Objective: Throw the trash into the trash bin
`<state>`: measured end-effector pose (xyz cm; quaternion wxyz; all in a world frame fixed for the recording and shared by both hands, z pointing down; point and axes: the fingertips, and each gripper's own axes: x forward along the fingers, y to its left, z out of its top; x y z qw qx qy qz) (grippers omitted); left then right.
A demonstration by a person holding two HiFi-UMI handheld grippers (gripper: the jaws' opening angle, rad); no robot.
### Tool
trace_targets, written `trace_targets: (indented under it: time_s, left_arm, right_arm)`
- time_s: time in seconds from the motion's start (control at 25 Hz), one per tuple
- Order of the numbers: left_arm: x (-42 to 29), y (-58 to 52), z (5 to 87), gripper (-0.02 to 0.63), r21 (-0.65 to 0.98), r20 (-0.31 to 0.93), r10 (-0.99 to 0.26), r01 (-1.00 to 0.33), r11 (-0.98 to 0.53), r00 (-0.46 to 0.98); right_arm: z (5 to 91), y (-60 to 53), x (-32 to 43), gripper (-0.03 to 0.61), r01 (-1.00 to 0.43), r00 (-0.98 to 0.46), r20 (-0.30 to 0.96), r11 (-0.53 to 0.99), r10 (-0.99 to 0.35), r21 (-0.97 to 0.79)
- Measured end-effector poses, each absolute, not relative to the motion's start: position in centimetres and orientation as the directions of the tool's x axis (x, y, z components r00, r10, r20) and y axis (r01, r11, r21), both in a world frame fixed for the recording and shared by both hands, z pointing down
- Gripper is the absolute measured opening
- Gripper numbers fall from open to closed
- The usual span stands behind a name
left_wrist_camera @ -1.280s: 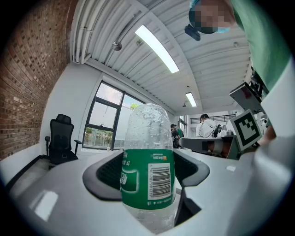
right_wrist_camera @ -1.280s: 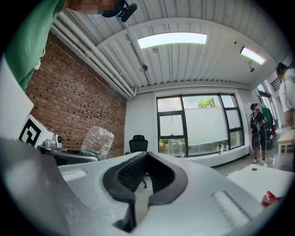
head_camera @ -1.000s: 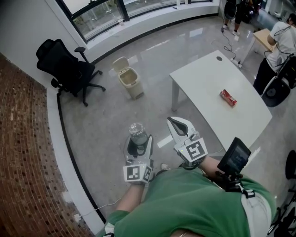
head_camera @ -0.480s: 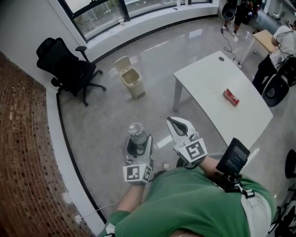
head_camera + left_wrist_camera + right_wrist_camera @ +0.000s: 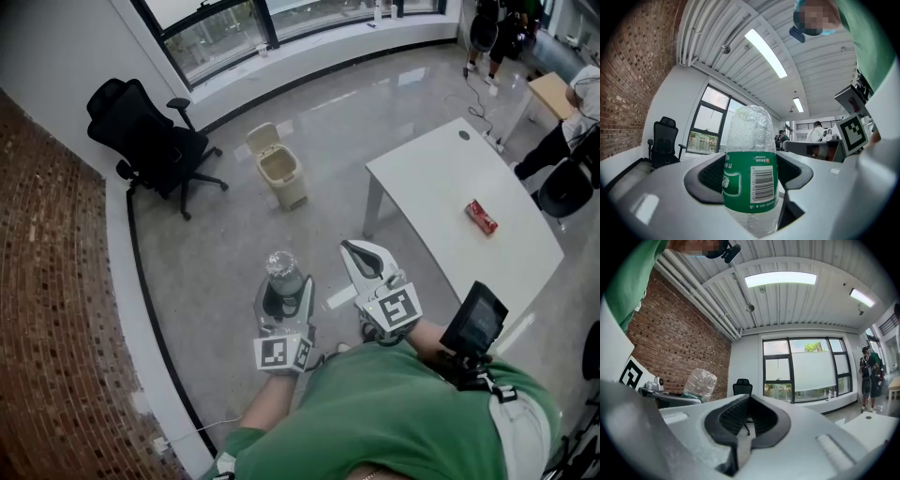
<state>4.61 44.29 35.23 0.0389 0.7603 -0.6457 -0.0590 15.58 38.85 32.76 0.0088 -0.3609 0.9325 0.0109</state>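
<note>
A clear plastic bottle with a green label stands upright between the jaws of my left gripper, which is shut on it; it fills the middle of the left gripper view. My right gripper is level beside it, shut and holding nothing. The beige trash bin, lid raised, stands on the grey floor ahead of both grippers, well apart from them. The bottle's top also shows at the left of the right gripper view.
A black office chair stands left of the bin by the window wall. A white table with a red can on it is to the right. A brick wall runs along the left. People stand at far right.
The whole view has shifted: the bin, chair and table sit slightly lower and more to the right in the head view. Both grippers kept their grip and pose.
</note>
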Motion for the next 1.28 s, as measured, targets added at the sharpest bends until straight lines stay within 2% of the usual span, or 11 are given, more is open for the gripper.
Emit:
trace_targets:
  time_s: [0.72, 1.28]
  left_arm:
    - [7.2, 31.4, 34.4, 0.33, 0.089, -0.051, -0.995, -0.992, -0.093, 0.089]
    - [4.5, 25.1, 34.1, 0.33, 0.049, -0.038, -0.998, -0.997, -0.057, 0.055]
  right_arm:
    - [32.7, 25.3, 17.0, 0.003, -0.597, -0.801, -0.049, 0.802, -0.597, -0.004]
    - [33.9, 18.9, 14.5, 0.003, -0.579, -0.813, -0.036, 0.814, -0.581, -0.044]
